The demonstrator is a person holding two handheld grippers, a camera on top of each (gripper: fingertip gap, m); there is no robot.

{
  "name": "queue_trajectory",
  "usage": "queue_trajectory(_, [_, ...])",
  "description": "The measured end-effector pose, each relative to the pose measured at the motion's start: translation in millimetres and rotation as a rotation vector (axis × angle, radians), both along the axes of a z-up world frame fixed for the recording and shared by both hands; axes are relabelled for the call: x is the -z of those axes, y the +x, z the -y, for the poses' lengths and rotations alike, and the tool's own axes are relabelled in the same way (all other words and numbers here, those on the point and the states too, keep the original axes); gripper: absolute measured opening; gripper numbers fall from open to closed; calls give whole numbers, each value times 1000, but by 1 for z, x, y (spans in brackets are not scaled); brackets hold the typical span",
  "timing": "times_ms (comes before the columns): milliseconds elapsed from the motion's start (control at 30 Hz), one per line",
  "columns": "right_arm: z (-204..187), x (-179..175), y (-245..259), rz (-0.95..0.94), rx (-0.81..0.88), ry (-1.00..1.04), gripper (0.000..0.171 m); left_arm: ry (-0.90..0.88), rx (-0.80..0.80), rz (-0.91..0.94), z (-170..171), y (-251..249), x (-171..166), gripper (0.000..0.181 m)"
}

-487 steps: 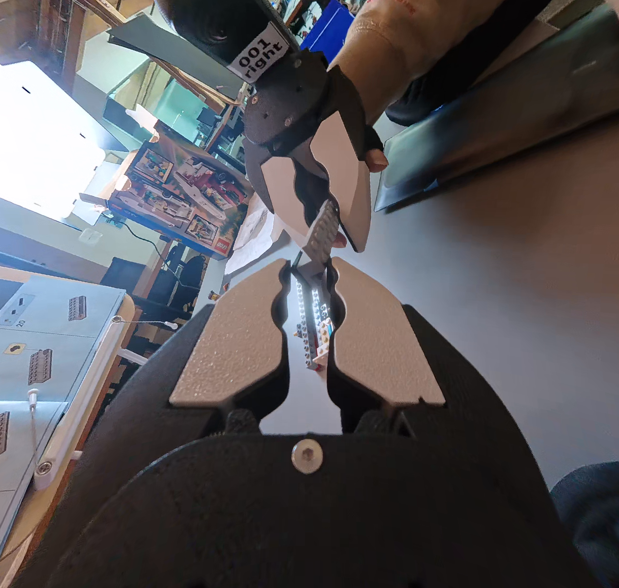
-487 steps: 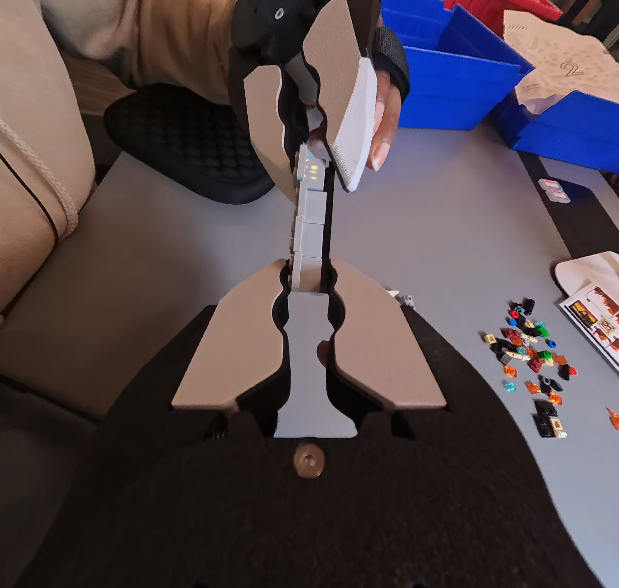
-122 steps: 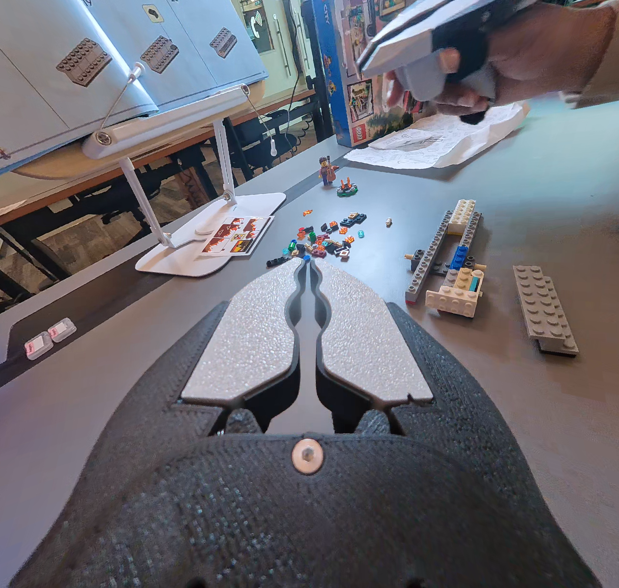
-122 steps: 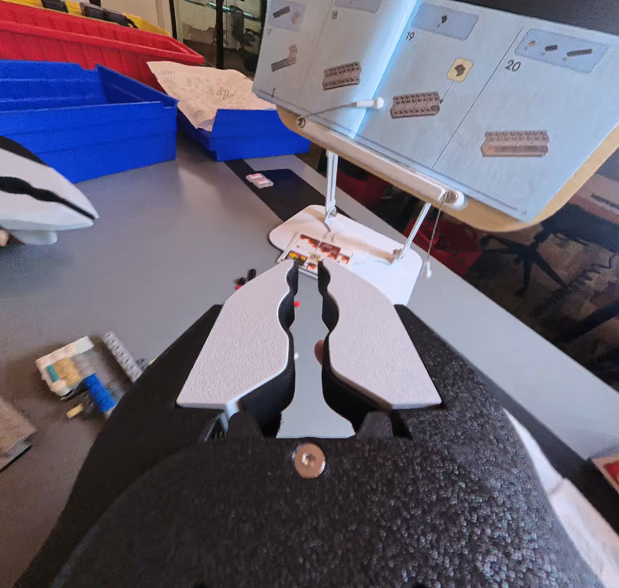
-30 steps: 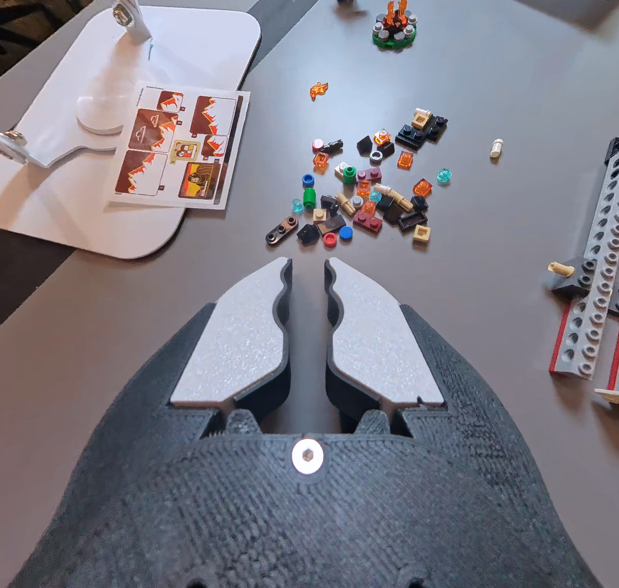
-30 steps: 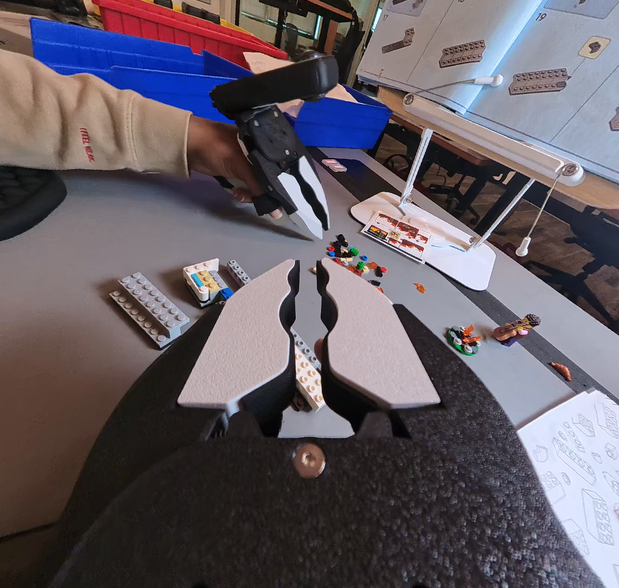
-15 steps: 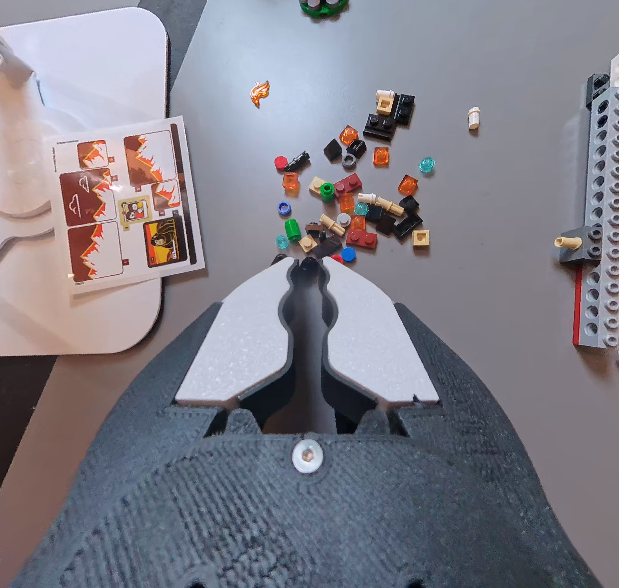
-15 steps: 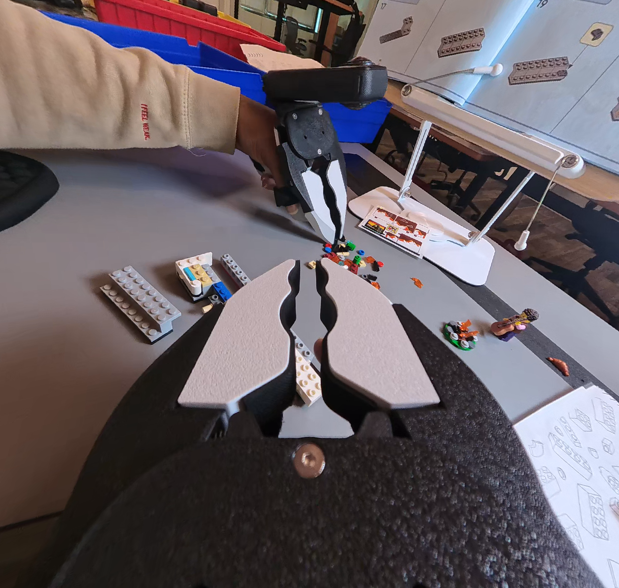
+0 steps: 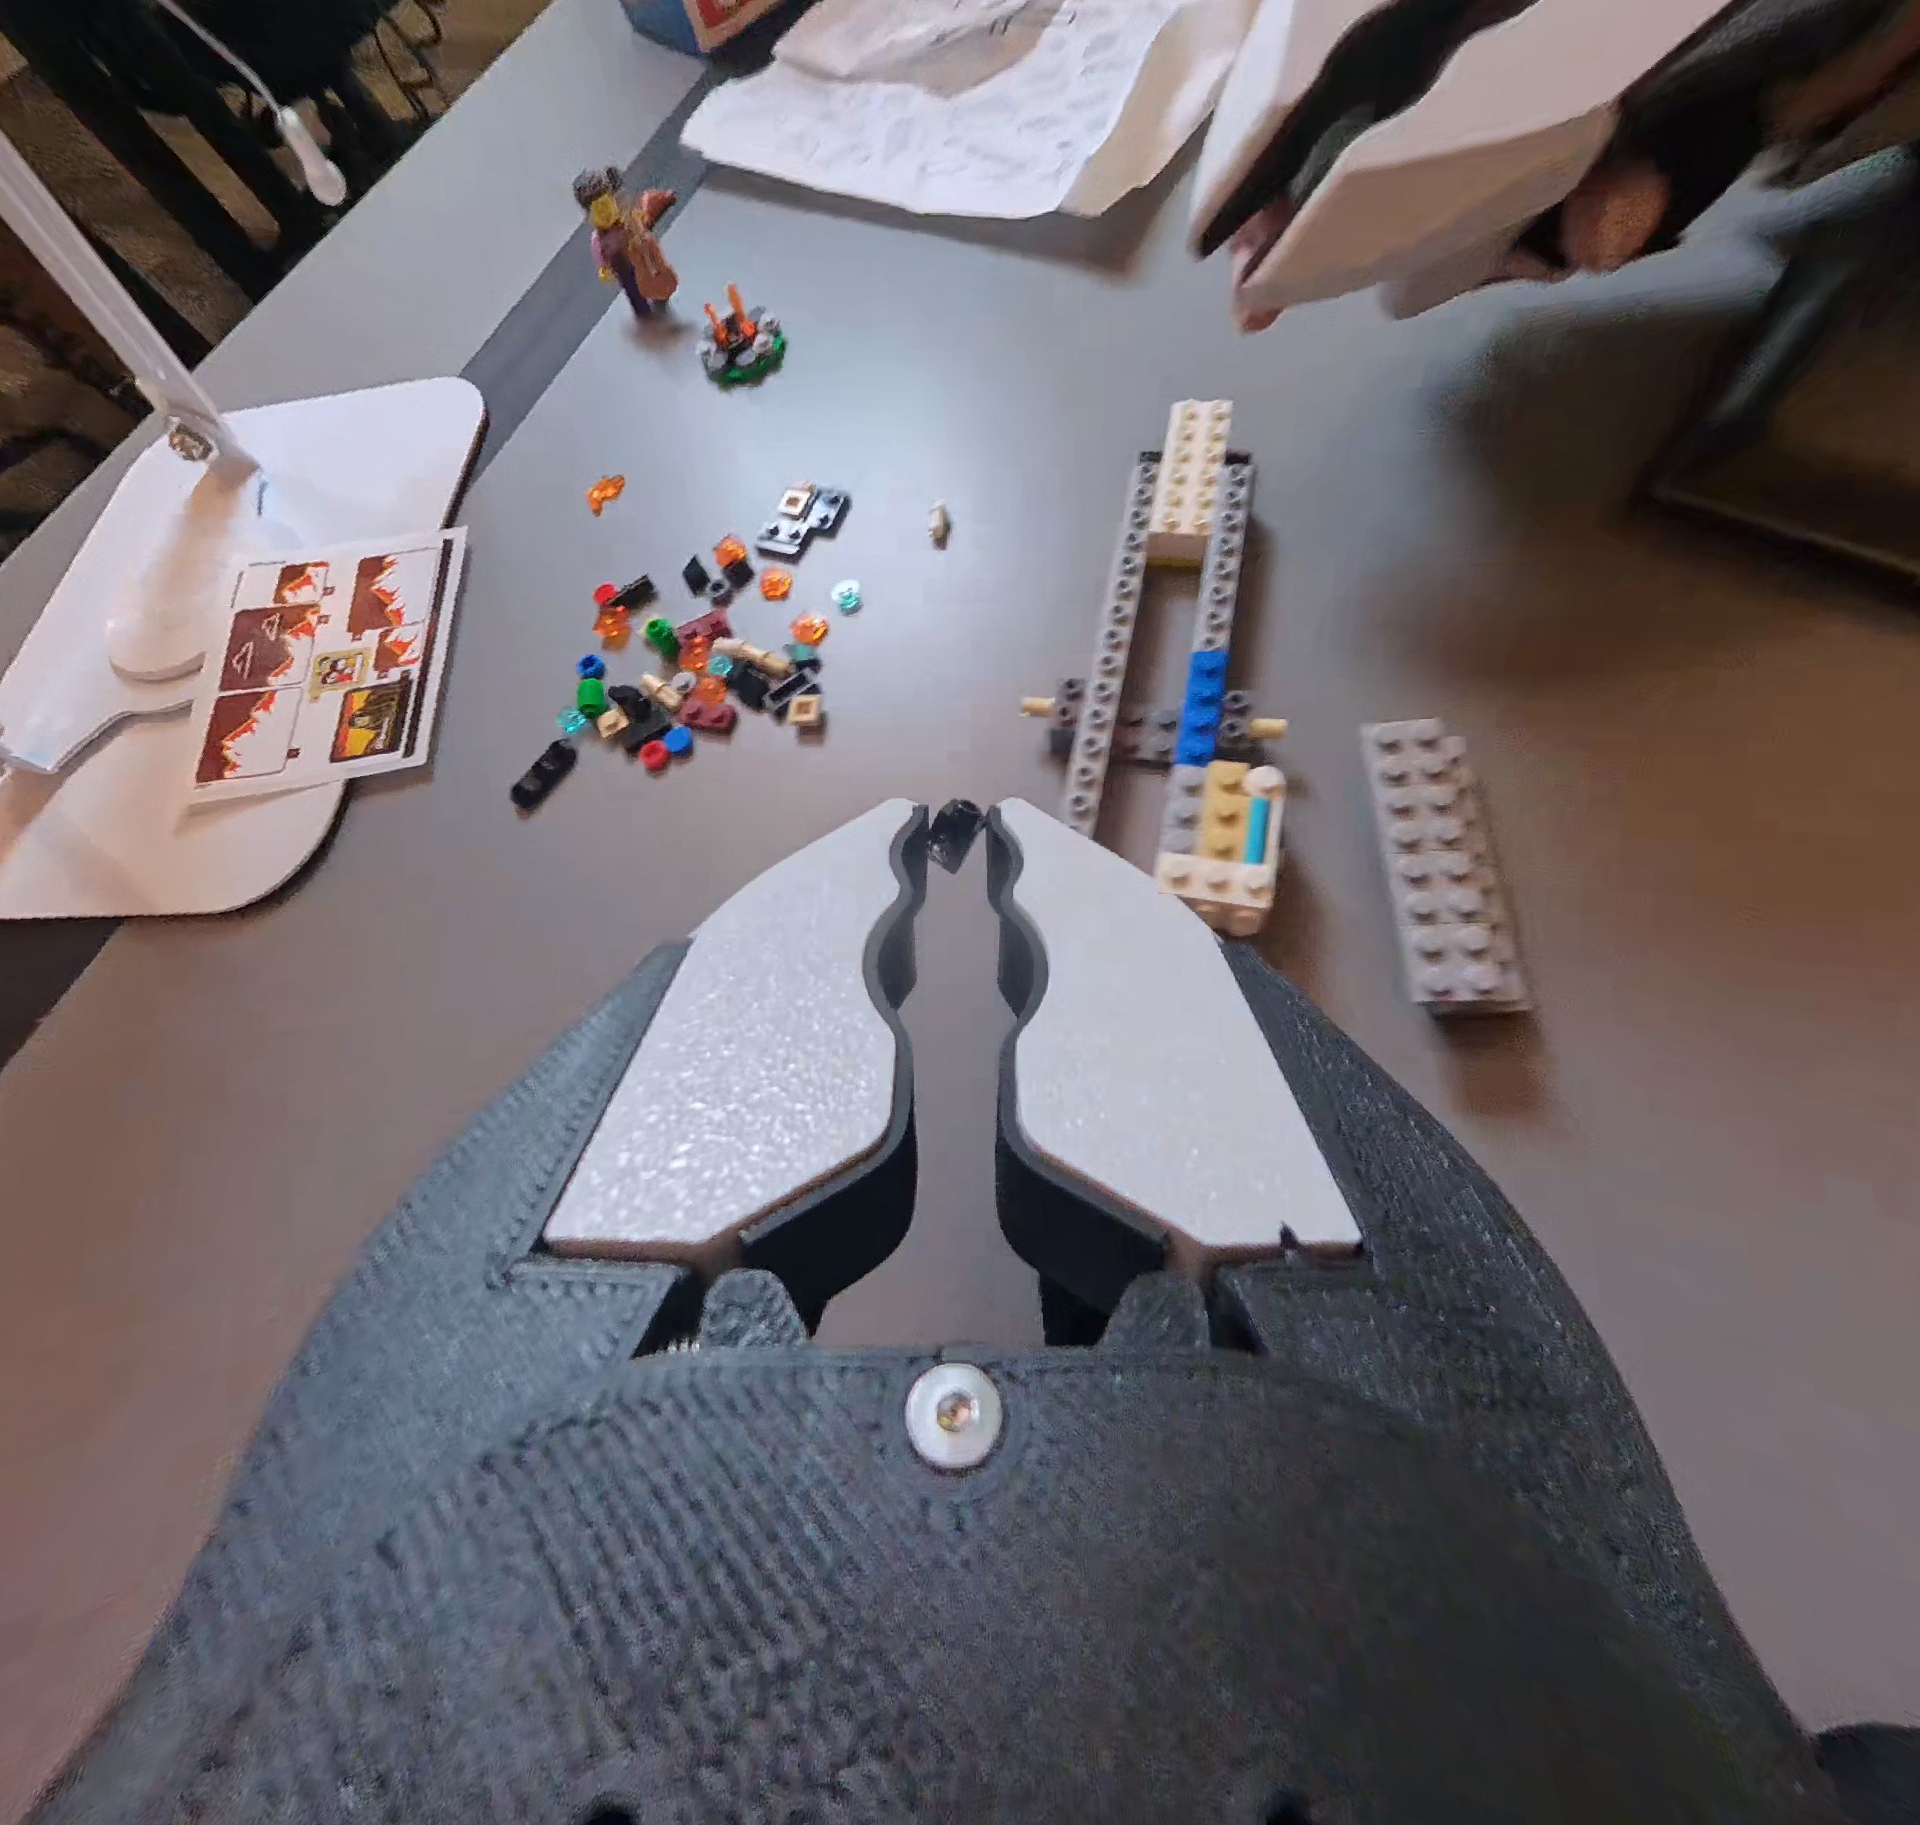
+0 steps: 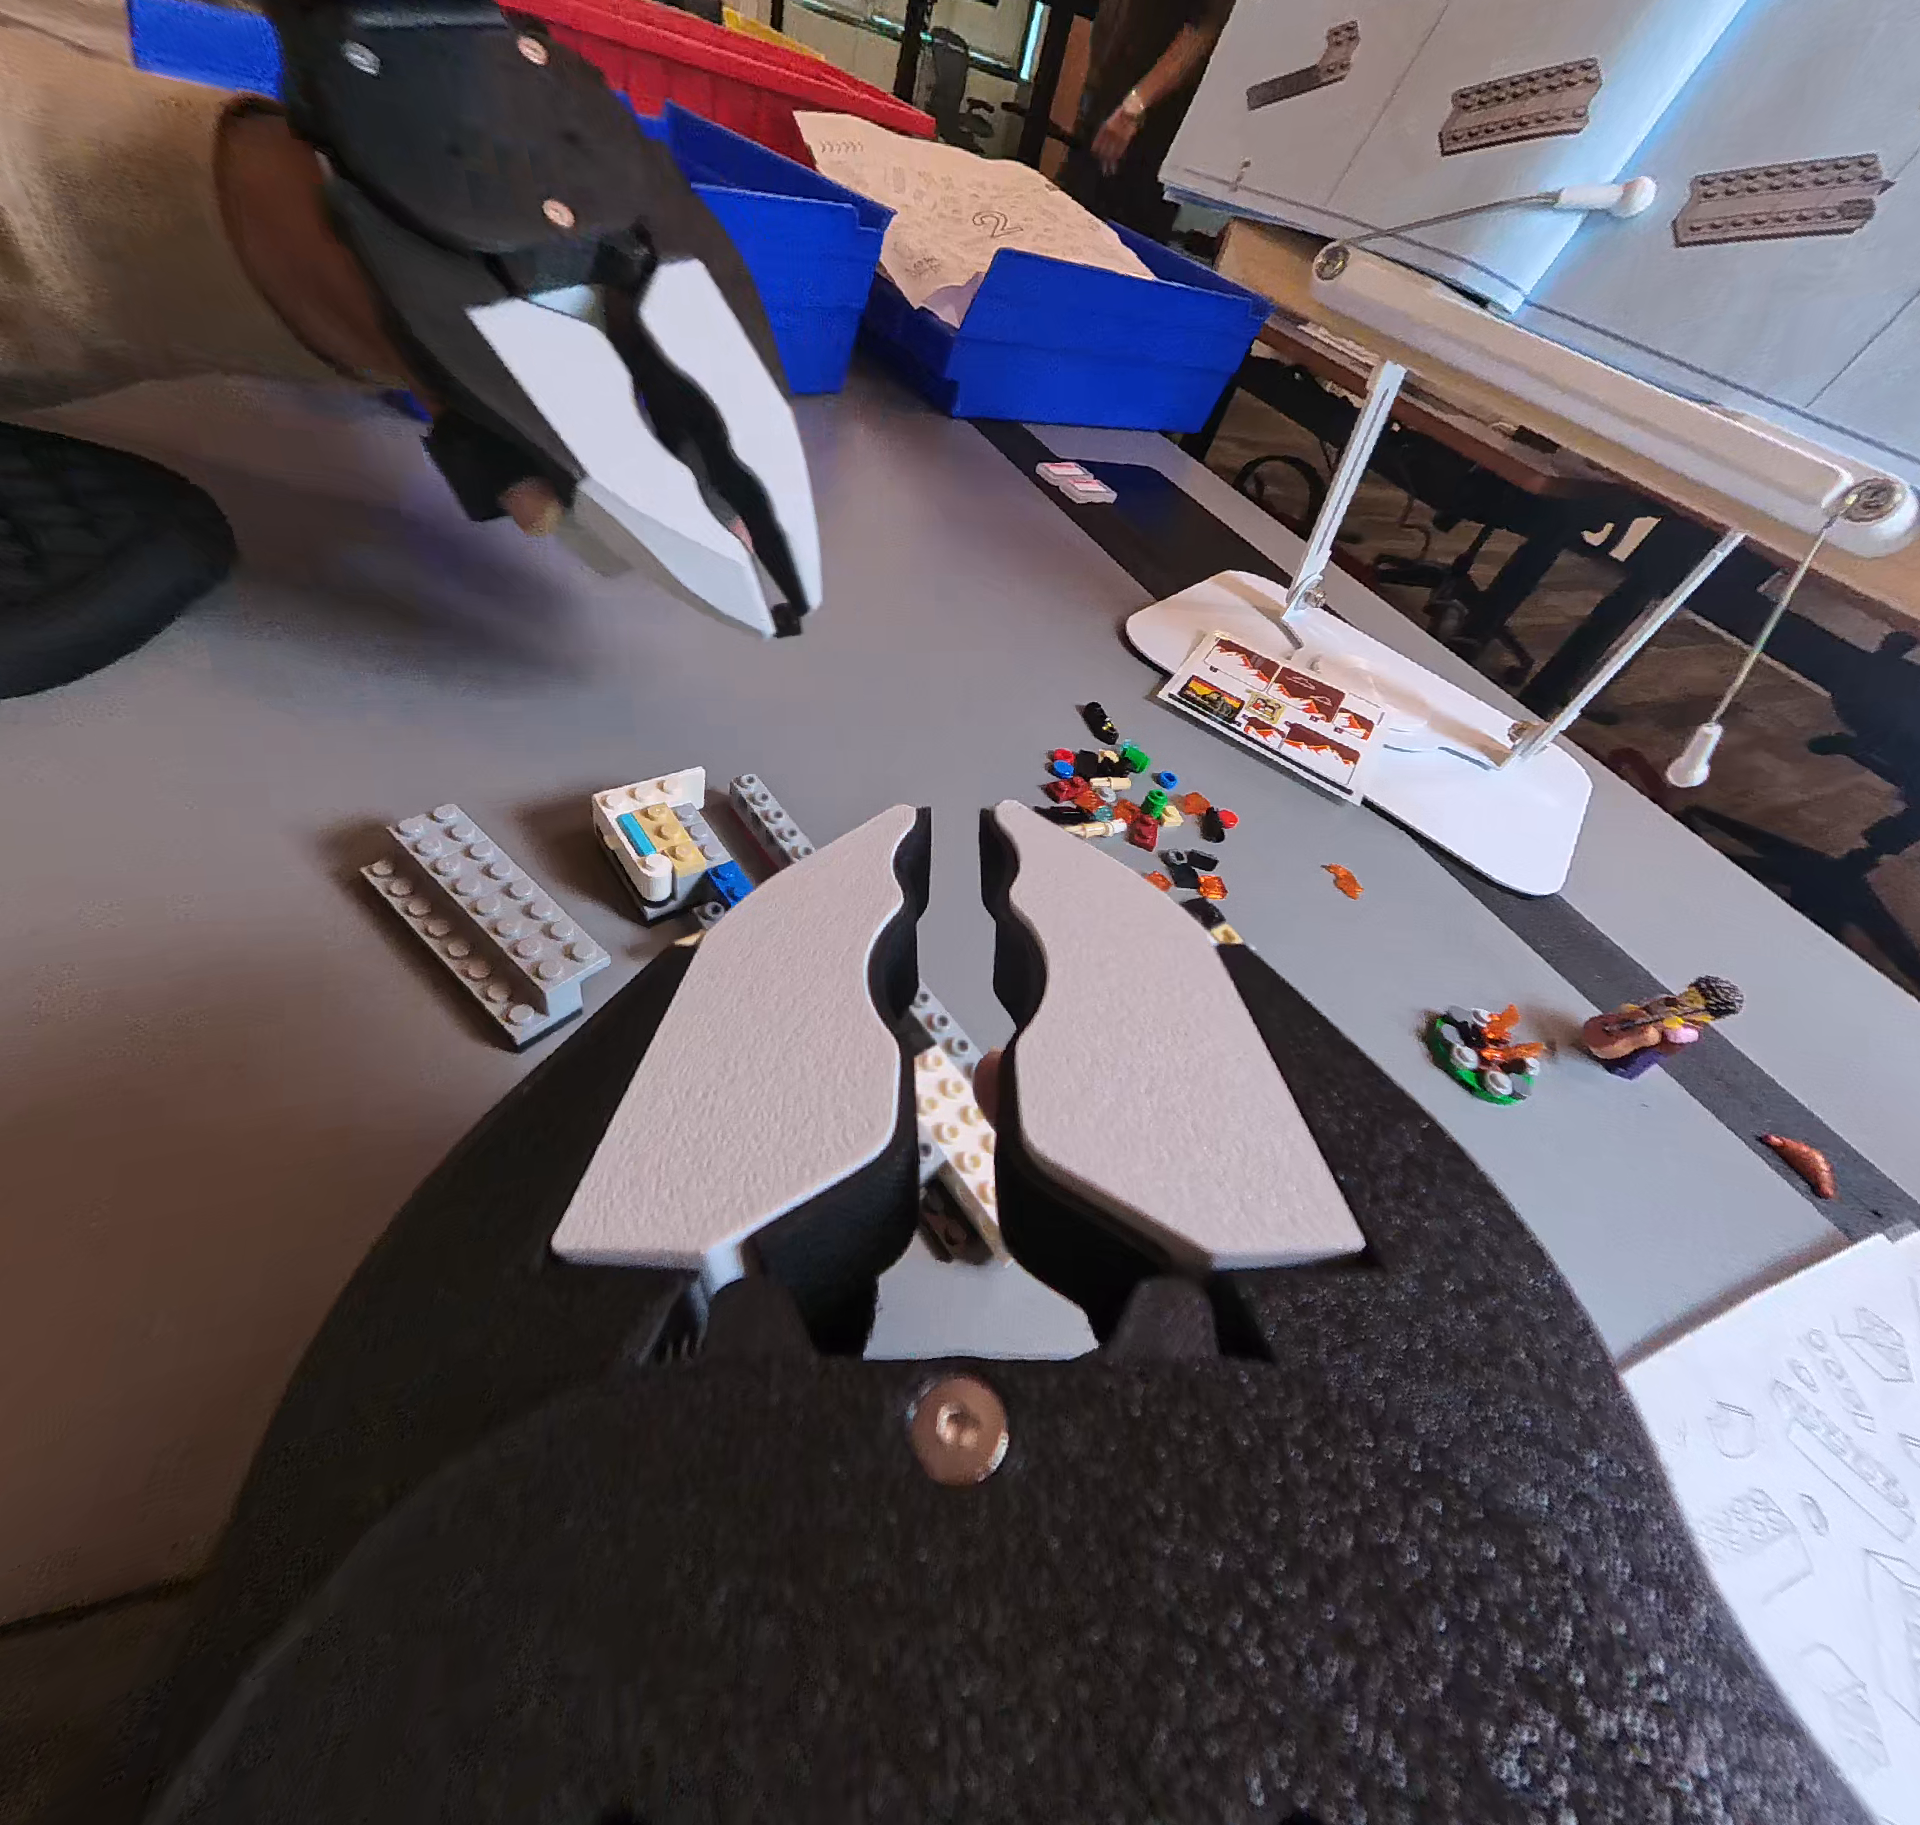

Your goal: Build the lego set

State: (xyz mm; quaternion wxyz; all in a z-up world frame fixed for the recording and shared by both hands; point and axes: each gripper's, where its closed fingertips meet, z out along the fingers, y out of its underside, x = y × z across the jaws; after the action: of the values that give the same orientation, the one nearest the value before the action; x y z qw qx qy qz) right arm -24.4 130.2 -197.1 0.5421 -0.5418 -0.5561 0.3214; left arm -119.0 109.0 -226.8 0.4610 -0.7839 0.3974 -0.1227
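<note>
My left gripper [image 9: 954, 825] is shut on a small black piece [image 9: 954, 830], held above the table just in front of the long grey frame build [image 9: 1117, 632]. In the right wrist view the left gripper [image 10: 779, 617] hangs in the air with the black piece [image 10: 788, 622] at its tips. The pile of small loose pieces [image 9: 707, 653] lies to the left. My right gripper [image 10: 956, 817] is empty, with only a narrow slit between its jaws, and hovers over the build's white end [image 10: 951, 1121]. It shows blurred at the top right of the left wrist view [image 9: 1236, 269].
A grey studded plate [image 9: 1444, 861] lies right of the build. A minifigure [image 9: 629, 237] and a campfire model [image 9: 743, 347] stand farther back. A sticker sheet [image 9: 322, 653] lies on a white lamp base [image 9: 125, 840]. Printed paper [image 9: 966, 61] and blue bins [image 10: 1060, 352] sit beyond. My hands' fingertips stand some 11 centimetres from each other. The grey studded plate [image 9: 1444, 861] lies around 10 centimetres away from my left fingertips. The right camera catches it too, in the right wrist view [image 10: 480, 889].
My left gripper closed on a black piece at the near edge of the pile, lifted it and swung toward the frame build. The right gripper has hardly moved.
</note>
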Motion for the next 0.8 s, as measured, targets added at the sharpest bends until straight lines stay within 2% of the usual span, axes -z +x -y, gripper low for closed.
queue_trajectory(100, [6, 4, -3, 7, -20, -9, 9, 45, -14, 124, 21, 25, -14, 10])
queue_trajectory(233, [18, 4, -7, 1, -68, 9, 9, 2, -28, 322, 35, 59, -26, 11])
queue_trajectory(367, [36, -6, -10, -24, -117, 42, 11, -45, -16, 447, 41, 77, -24, 11])
queue_trajectory(500, [59, -28, -16, -65, -189, -9, 11, -10, 52, 428, 49, 83, -18, 11])
queue_trajectory(600, [72, -37, -22, -73, -206, -91, 14, 96, 78, 251, 49, 79, -10, 11])
queue_trajectory(800, [78, -15, -26, -49, -170, -109, 14, 157, 88, 178, 46, 68, -8, 11])
